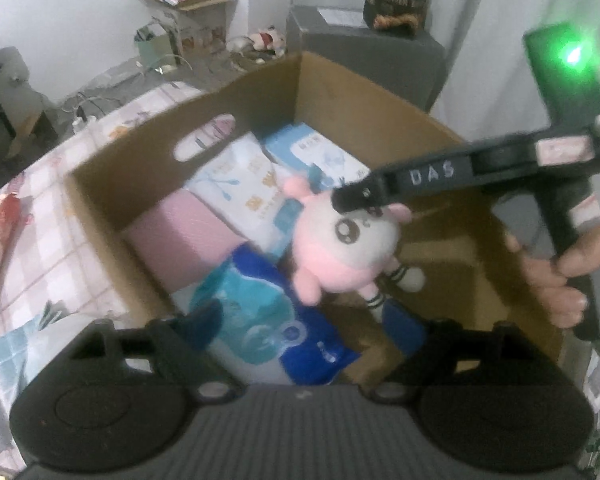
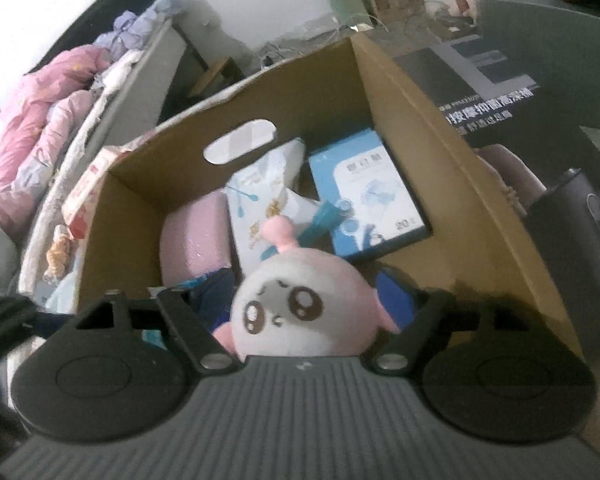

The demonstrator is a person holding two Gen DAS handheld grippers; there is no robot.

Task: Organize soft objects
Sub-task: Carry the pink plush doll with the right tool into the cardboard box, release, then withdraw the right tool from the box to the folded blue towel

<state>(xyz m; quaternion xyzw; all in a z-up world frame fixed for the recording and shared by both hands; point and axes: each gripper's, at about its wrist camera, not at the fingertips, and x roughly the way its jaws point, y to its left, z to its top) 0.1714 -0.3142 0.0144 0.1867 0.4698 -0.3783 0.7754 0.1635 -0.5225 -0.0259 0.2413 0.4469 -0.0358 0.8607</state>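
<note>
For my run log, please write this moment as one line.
place: brown cardboard box | item: pink-and-white plush toy lying inside on packets | right gripper: open, above toy | left gripper: open, holds nothing

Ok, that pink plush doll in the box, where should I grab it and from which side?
Grip the pink plush doll across its round head, coming from above. The head is its widest, topmost part, and the cardboard box walls block the sides.
</note>
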